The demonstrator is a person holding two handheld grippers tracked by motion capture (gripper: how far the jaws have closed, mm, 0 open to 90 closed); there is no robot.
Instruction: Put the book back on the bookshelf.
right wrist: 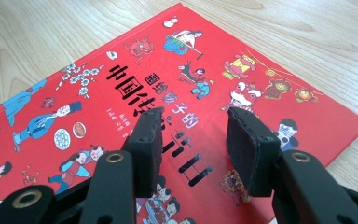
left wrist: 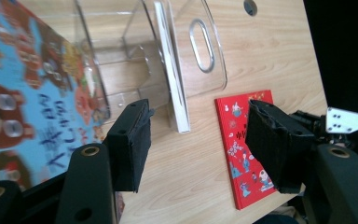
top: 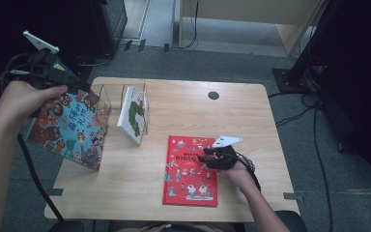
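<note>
A pale wood-grain tabletop (top: 183,193) with rounded corners is seen across the middle of the high view, its left edge partly hidden by a large blue picture book (top: 70,126) held tilted at the left of the frame. In the left gripper view this book is cut off by the upper left edge and blurred, so its cartoon figures are hard to make out. A clear plastic book rack (top: 107,110) stands just right of it, with a thin white book (top: 133,115) propped upright in a slot. A flat red picture book (top: 192,170), glossy and printed with small colourful figures and black characters, lies at the lower centre of the tabletop. The left gripper (left wrist: 193,140) is shown with jaws spread wide and nothing between the pads, although the high view suggests a grip on the blue book's upper corner. The right gripper (right wrist: 195,144) is poised low over the red cover, jaws moderately apart and empty
</note>
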